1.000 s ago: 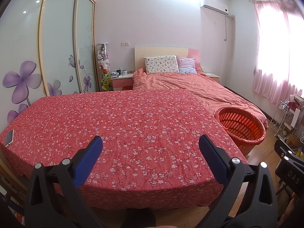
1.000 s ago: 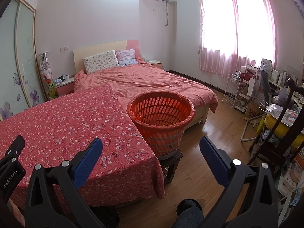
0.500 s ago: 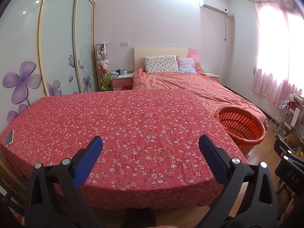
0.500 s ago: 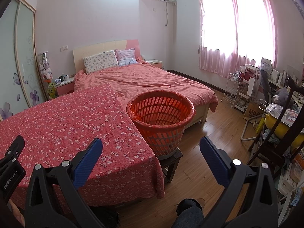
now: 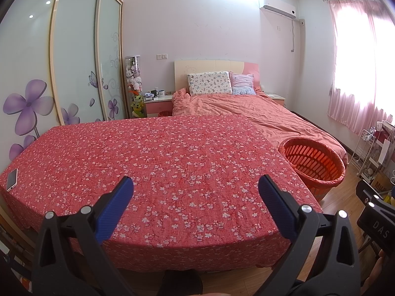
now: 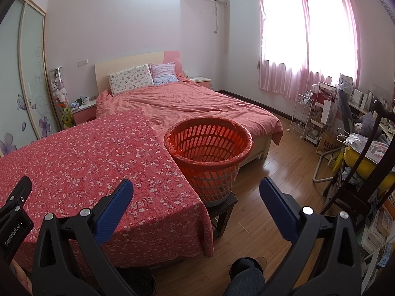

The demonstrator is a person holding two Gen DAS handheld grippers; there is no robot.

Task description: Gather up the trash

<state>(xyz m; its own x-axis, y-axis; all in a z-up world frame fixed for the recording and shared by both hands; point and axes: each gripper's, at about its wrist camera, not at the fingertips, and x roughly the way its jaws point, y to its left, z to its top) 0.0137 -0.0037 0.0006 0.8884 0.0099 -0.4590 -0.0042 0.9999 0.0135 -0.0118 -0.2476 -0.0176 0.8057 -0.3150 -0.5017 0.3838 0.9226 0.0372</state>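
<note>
Left wrist view: the left hand-held gripper (image 5: pixel 196 192), ribbed blue pads spread wide and empty, hangs over the red floral cloth worktop (image 5: pixel 158 162); the round slotted orange plastic basket (image 5: pixel 313 160) stands beside the worktop's far right corner.

Right wrist view: the right hand-held gripper (image 6: pixel 196 192) gapes empty too, near the basket (image 6: pixel 209 157), which sits on a dark stool (image 6: pixel 223 208).

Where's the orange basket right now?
The orange basket stands on a small dark stool at the right corner of the flowered table, just before the foot of the bed.

A matt floral cloth (image 5: pixel 158 162) covers the desk, beside a slotted plastic basket (image 6: pixel 209 157) on glossy wood floor (image 6: pixel 279 172).
</note>
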